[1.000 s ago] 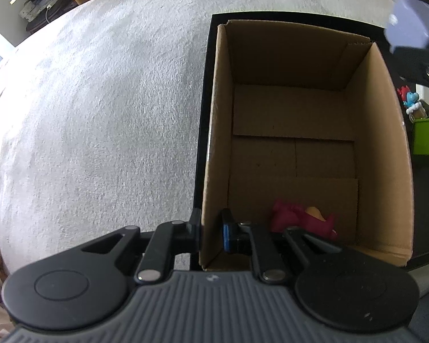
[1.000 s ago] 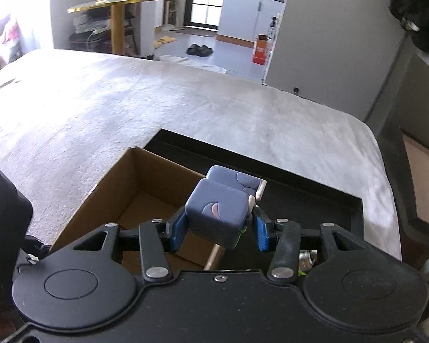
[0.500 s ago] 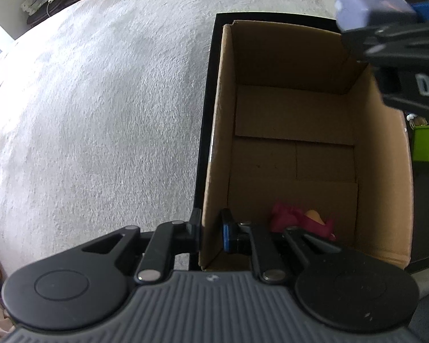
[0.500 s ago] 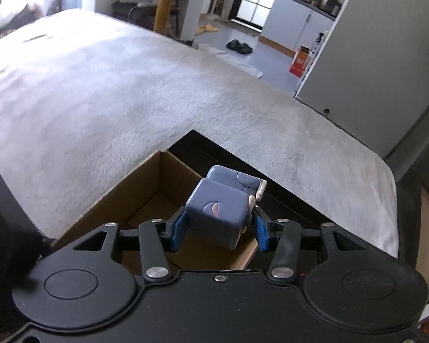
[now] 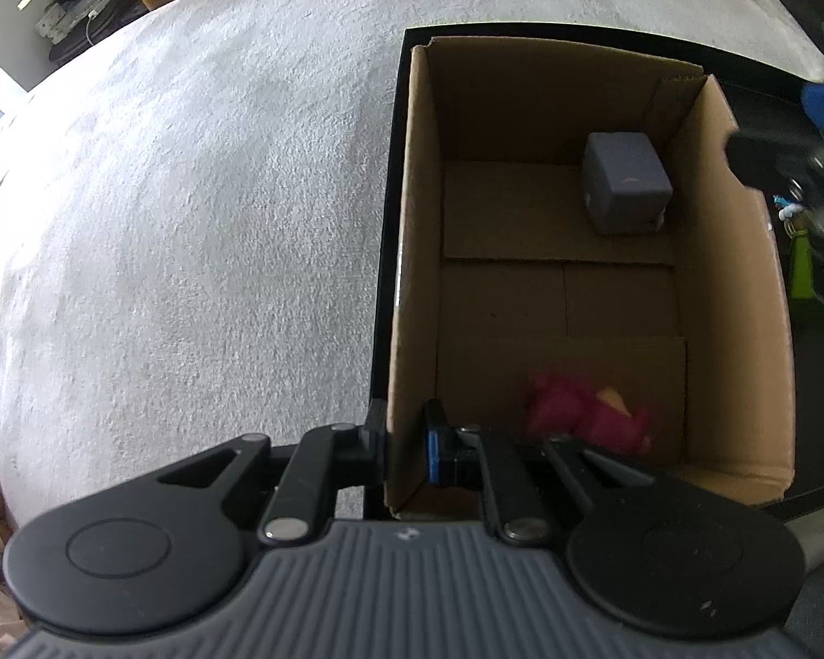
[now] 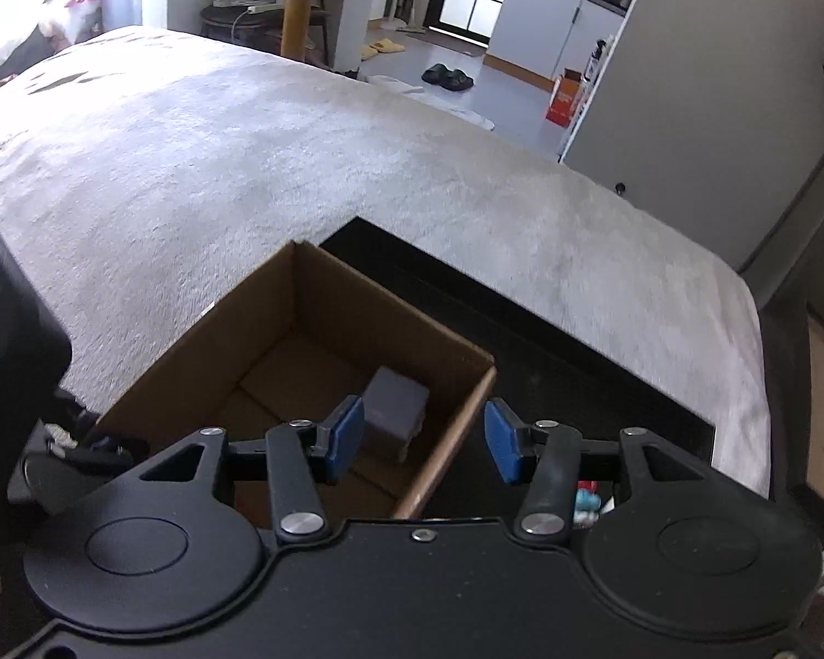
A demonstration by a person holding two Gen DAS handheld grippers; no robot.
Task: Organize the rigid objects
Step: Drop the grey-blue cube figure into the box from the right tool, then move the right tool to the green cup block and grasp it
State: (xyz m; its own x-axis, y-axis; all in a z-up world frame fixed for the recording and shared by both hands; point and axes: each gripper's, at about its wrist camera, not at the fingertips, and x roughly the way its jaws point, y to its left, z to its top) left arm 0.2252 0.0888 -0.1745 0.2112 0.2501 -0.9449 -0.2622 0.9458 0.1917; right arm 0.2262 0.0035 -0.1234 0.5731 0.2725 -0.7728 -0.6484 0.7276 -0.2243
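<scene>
An open cardboard box (image 5: 412, 252) stands on a black tray (image 5: 384, 285) on the pale carpet. My left gripper (image 5: 404, 442) is shut on the box's near left wall. A grey-blue cube toy (image 5: 623, 186) lies in the box's far right corner. A pink toy (image 5: 582, 417) lies at the near end. In the right wrist view, my right gripper (image 6: 423, 439) is open and empty above the box's (image 6: 450, 340) right wall, with the cube (image 6: 395, 406) below it.
A green block (image 5: 799, 269) and a small blue-and-white figure (image 5: 788, 208) sit on the tray right of the box. The pale carpet (image 6: 247, 165) spreads left and beyond. A gold table (image 6: 296, 0) and a grey cabinet (image 6: 714, 110) stand far off.
My right gripper opened and let go of the grey-blue cube, which now lies in the box's far right corner. The left gripper kept its hold on the box wall.
</scene>
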